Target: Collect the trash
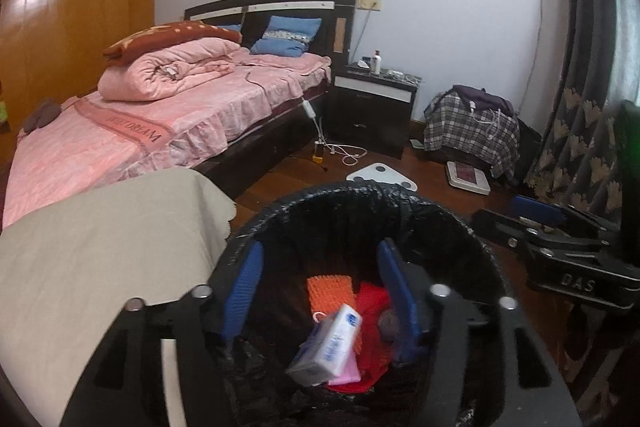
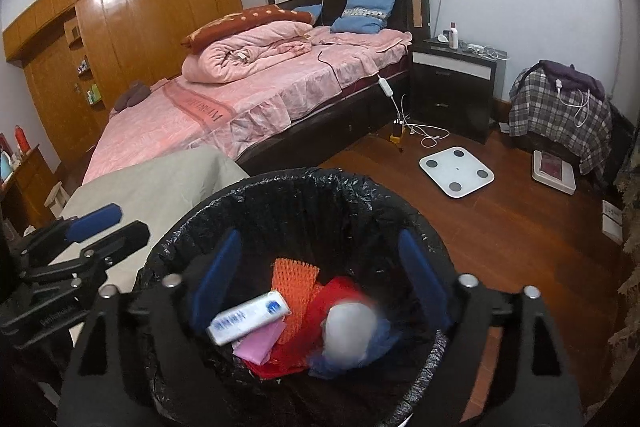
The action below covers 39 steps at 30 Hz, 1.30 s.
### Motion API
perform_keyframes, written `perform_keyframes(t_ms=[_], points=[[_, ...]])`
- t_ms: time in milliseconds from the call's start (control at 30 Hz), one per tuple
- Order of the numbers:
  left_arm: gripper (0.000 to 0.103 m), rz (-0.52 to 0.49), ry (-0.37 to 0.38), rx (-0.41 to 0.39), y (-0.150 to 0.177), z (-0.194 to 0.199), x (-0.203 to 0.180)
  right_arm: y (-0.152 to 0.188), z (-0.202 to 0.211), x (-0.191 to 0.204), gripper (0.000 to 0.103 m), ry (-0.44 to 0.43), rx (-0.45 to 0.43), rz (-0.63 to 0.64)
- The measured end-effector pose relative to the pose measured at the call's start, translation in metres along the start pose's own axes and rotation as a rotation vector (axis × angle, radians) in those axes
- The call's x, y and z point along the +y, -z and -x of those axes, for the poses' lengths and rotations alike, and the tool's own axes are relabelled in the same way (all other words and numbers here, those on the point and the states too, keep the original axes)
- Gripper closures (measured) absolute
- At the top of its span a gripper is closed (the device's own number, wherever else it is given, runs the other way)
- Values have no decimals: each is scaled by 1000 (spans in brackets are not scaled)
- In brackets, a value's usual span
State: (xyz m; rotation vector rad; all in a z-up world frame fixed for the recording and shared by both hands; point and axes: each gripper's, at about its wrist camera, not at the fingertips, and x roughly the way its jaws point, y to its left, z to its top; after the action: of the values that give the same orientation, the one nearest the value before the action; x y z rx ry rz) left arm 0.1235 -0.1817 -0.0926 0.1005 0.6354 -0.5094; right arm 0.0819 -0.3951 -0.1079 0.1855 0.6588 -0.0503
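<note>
Hovering: both tongs hang over the open mouth of the trash bin (image 2: 280,183), likely so that whatever leaves them falls straight inside.
Bin: black-lined, standing on the wooden floor (image 2: 500,227) just beside a beige-covered bench (image 1: 100,247), near the foot of the bed (image 1: 120,131).
Trash in bin: a white tissue pack (image 1: 328,347), orange netting (image 2: 294,275), red wrapping (image 2: 332,299), a pink scrap (image 2: 260,343).
Blurred item: a pale lump with blue (image 2: 350,335) under the right tongs; its blur suggests it is falling, though I cannot tell what it is.
Left tongs (image 1: 320,291): blue pads spread wide, nothing between them, touching nothing.
Right tongs (image 2: 320,283): spread wider, empty, clear of the liner.
Judgement: this drop looks finished; more litter needs finding.
</note>
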Motion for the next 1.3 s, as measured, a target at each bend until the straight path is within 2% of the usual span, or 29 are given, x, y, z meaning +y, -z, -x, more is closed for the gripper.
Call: perform_keyframes(t_ms=[33,133,467,633,967,1300], points=[[28,7,-9,-2,0,2,3,0,0,0,13,3,-1,-1],[21,29,-23,-14,0,9,12,1,5,0,10,4,0,-8],[6,39,-101,-32,1,49,33,0,39,19,5,-22,-6,5],[6,36,-146,-55,2,80,39,-5,68,40,5,-52,-38,31],[6,45,-186,-79,4,132,42,-16,111,74,5,-108,-68,68],[6,63,-216,-111,1,165,42,-18,127,97,5,-119,-70,118]])
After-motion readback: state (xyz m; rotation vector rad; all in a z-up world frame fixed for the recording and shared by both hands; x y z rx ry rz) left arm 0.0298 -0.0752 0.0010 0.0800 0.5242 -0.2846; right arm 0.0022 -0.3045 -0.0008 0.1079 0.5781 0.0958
